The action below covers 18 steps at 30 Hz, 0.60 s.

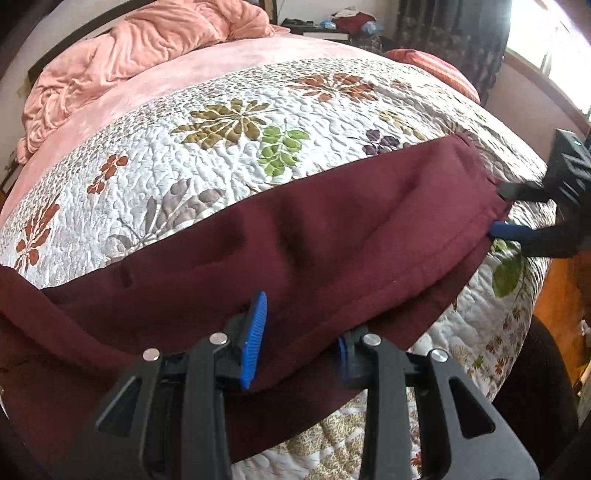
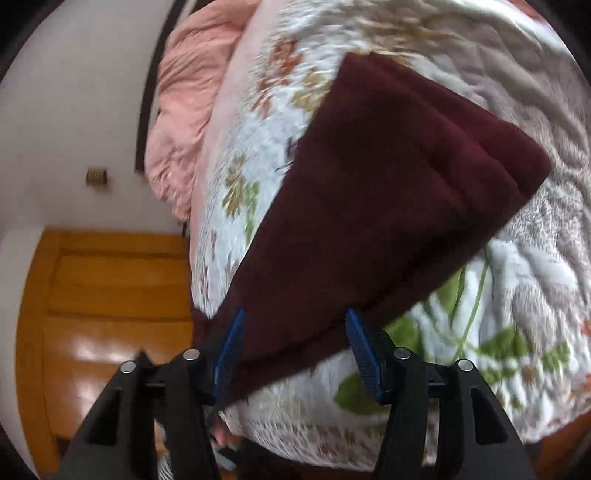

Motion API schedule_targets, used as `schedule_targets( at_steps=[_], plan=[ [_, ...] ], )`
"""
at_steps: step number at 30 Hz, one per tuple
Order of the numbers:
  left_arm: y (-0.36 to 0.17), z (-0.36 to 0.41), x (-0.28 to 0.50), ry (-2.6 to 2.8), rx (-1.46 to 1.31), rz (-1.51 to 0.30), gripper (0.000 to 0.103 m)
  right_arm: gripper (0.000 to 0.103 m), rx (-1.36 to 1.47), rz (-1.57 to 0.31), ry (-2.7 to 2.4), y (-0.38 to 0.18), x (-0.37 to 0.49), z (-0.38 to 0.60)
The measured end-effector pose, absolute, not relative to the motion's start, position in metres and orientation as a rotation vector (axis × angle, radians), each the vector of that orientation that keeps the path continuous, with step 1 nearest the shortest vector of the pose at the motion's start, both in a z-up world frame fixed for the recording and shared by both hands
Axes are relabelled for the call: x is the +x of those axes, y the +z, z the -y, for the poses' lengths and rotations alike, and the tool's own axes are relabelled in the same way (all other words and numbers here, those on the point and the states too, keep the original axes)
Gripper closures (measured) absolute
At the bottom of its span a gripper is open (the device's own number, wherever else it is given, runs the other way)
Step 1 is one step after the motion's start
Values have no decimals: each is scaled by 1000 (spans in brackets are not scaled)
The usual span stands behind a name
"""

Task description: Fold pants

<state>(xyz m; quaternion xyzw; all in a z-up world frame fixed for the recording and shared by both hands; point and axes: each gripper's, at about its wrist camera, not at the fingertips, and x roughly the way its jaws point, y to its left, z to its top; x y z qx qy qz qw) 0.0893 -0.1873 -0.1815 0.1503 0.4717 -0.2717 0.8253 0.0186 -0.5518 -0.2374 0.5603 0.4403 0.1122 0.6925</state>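
pants (image 1: 332, 229): maroon, soft knit, folded lengthwise on quilt (image 1: 221, 155), floral stitched | left gripper (image 1: 299, 343): jaws apart, near edge between blue ribbed pads | right gripper (image 2: 295, 350): jaws apart astride hem end, not pinching

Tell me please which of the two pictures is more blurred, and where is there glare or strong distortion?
Right wrist view: clearly more blurred, the quilt smeared, with glare on the wooden door. Left wrist view: sharp on the pants; the window is blown out white. Both views bend the bed into a fisheye bulge.
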Motion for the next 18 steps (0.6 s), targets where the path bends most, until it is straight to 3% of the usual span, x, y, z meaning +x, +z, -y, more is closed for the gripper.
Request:
schedule_targets(
  at_steps=[1,2,3,4,9,12,15,17,18],
  plan=[
    [-182,186,89,-581,313,-1006,72,59,1269,-973,252,-238,20,553],
    [-182,184,89,-583,304,-1009,72,82,1266,-961,248,-237,23,554],
    [-182,183,89,-584,296,-1008,72,94,1252,-963,236,-235,23,555],
    [-180,183,89,-588,290,-1005,71,98,1244,-955,229,-232,22,557],
    [-178,186,82,-603,313,-985,68,99,1138,-952,191,-214,8,557],
    [-187,186,77,-608,334,-1005,67,99,1059,-1082,108,-230,6,551],
    [-195,186,70,-601,370,-994,65,98,1088,-1091,106,-241,9,551],
    [-188,181,67,-597,355,-986,62,89,1015,-1105,105,-227,10,546],
    [-184,178,66,-600,332,-991,55,85,958,-1114,93,-216,10,542]
  ],
)
